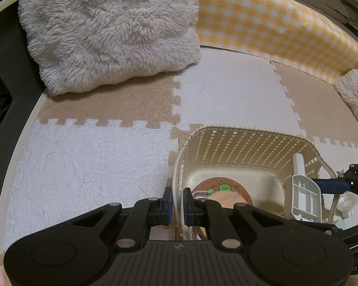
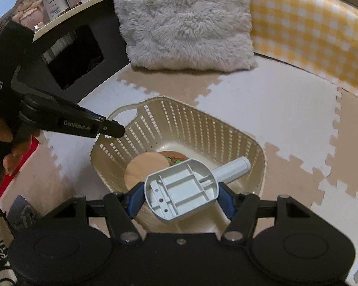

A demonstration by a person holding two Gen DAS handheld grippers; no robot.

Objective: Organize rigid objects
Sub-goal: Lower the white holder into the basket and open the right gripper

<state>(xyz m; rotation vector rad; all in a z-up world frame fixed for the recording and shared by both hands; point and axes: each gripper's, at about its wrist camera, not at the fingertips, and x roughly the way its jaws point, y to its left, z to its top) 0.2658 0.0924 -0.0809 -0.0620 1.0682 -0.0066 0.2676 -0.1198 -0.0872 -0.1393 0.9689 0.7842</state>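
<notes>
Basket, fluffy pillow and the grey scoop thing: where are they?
basket (image 2: pixel 198 121): right wrist view, on its slotted back wall.
fluffy pillow (image 2: pixel 186 21): right wrist view, middle of its fur.
grey scoop (image 2: pixel 181 190): right wrist view, on its ribbed underside.

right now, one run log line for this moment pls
left hand-held gripper: shut on basket wall | right hand-held gripper: shut on grey plastic piece, over basket | in basket: wooden disc, cork coaster
</notes>
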